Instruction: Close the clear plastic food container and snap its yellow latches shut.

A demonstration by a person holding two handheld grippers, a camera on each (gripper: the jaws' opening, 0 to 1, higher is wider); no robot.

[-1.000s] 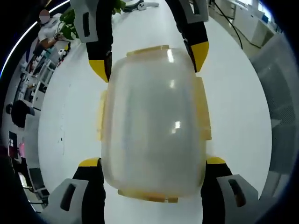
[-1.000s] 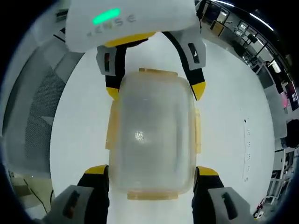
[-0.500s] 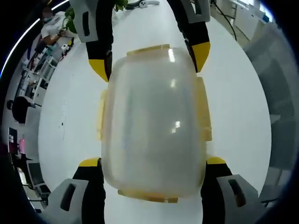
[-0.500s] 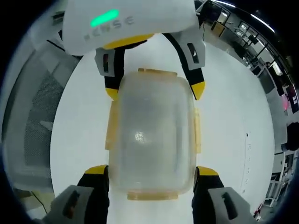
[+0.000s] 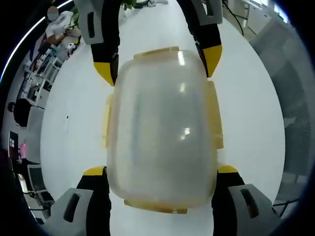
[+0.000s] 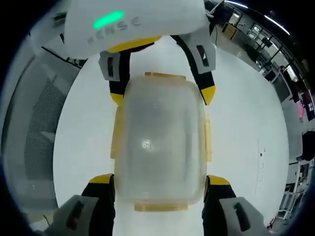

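Left gripper view: the left gripper (image 5: 161,169) has its two yellow-tipped jaws spread to the width of the clear plastic food container (image 5: 161,128), one jaw against each side of the container's near end. Pinching the container across that end. The container lies between the jaws and runs forward from them, over a white table (image 5: 74,128). The surface turned toward the camera is smooth and domed, with lamp reflections on it. Yellow latches (image 5: 214,120) sit on all four edges: one on each long side, one at the near end between the jaws, one at the far end. Whether they are snapped down cannot be told from here. At the far end the right gripper (image 5: 160,66) comes in from ahead, its jaws set one on each side of the container's far corners.

Right gripper view: same arrangement from the opposite end. The right gripper (image 6: 160,179) jaws are spread and pressed onto the two sides of the container's (image 6: 160,140) near end. Latches (image 6: 117,132) show along both long sides and at both ends. The left gripper (image 6: 162,96) holds the far end. Beyond the table (image 6: 236,128), to the right of the tool, desks and office clutter, blurred.
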